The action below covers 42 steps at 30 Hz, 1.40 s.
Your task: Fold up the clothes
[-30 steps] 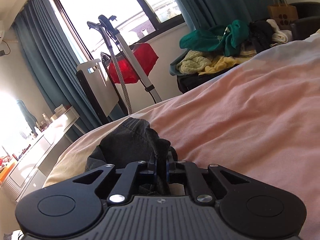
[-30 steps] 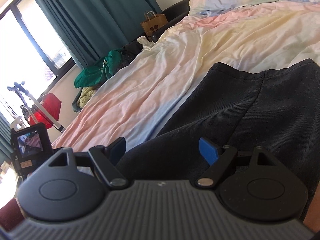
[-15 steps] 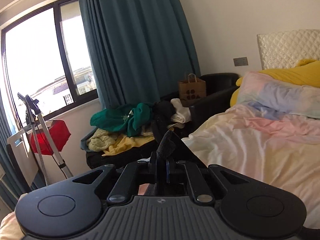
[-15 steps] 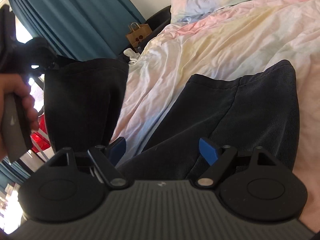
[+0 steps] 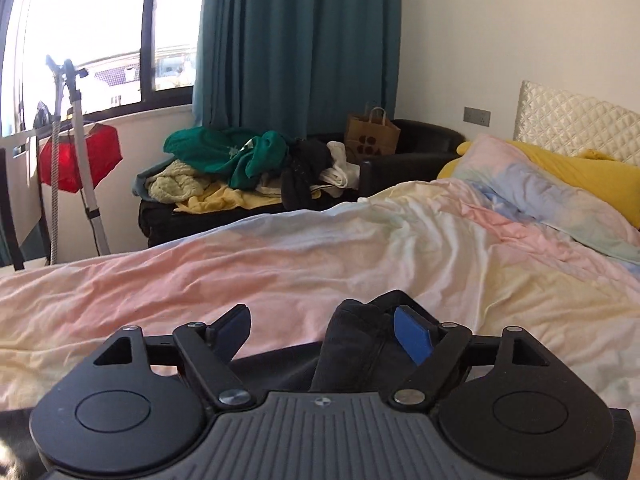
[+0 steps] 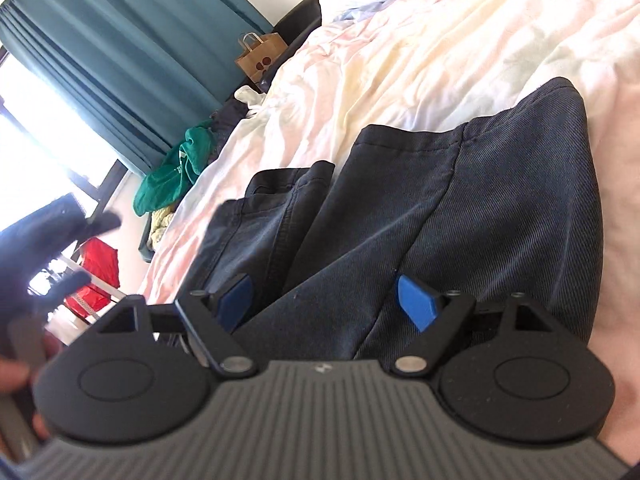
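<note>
Left wrist view, left to right: a red bag (image 5: 78, 160) behind a stand (image 5: 82, 152) under the window (image 5: 80, 28); a clothes pile (image 5: 248, 168) on a dark bench; a paper bag (image 5: 372, 132) before the curtain (image 5: 296, 40); the bed (image 5: 360, 248) with a yellow pillow (image 5: 580, 172) at the headboard. The left gripper (image 5: 326, 334) is released, its jaws spread wide; a bunched fold of the dark trousers (image 5: 352, 344) rises between them, leaning against the right blue pad (image 5: 412, 338).

Right wrist view, left to right: a blurred hand at the frame edge; the trousers (image 6: 460, 216) lie flat on the bed (image 6: 400, 60), one end folded back over the rest. The right gripper (image 6: 324, 302) hangs over them, released, jaws apart, grasping nothing.
</note>
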Tool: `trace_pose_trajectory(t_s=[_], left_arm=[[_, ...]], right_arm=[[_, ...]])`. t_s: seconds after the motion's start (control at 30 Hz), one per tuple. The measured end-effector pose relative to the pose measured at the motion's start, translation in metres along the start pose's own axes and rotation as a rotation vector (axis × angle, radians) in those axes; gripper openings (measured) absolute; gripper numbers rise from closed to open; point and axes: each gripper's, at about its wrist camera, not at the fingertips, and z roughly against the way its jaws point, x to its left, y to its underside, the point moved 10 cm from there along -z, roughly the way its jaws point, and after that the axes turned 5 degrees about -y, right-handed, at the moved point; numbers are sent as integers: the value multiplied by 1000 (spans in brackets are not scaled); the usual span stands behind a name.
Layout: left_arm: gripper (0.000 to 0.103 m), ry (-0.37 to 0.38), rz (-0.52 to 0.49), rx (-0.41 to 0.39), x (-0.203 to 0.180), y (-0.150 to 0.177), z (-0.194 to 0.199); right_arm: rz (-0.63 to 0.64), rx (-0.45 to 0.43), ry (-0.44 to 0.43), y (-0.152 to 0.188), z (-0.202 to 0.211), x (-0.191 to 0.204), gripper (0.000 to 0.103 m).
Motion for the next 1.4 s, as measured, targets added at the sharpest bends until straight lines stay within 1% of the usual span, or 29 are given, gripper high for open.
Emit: trace_pose_trajectory(t_s=[0.1,0.2,0.27,0.3,0.4,0.43,0.47,0.53,0.6,0.67,0.77,0.83,0.9,1.03,1.13,1.17,1.2,1.27,1.3,1.33,1.4], left_arm=[[81,-78,120,70,64,45,52],[81,-175,166,109,121,91,111],[81,-225,188,118,152,119,151],[81,-246,203,116,165,132,171],[81,-300,249,91,193,162,218],[81,-319,265,79,201,171,231],[81,-337,282,68,209,181,245],[81,-359,335,58,221,195,261],[81,-378,387,53,231,203,270],[81,-399,411,45,239,206,275],[81,-437,403,43,247,205,272],[81,-429,409,58,250,206,264],[81,-417,432,66,255,209,257],[81,-399,488,78,270,218,244],[81,-387,506,79,280,223,237],[81,-381,509,79,281,224,235],[81,-378,506,76,282,224,234],[82,-376,487,67,281,223,233],[82,-377,471,63,280,223,233],[82,-379,456,58,279,222,232],[82,-373,460,53,279,222,234]], right_arm=[[-1,1,-28,0,1,4,84],[43,2,-69,1,5,16,83],[59,13,-106,0,4,25,83],[67,19,-124,0,4,30,80],[74,62,-179,-1,-2,44,79],[76,81,-196,-1,-5,49,76],[109,103,-207,0,-10,57,76],[161,156,-224,3,-20,70,76],[156,196,-218,9,-31,77,76],[185,215,-180,14,-43,85,77],[322,174,-132,20,-56,105,78],[382,168,-78,25,-76,118,83],[444,173,-13,30,-100,130,83],[698,168,118,35,-158,156,82],[779,178,223,30,-191,154,80],[793,173,259,26,-197,150,72],[806,168,295,22,-202,146,69],[818,167,357,14,-210,138,37],[817,168,382,11,-213,135,12],[805,160,381,7,-213,135,7],[760,143,352,0,-211,143,6]])
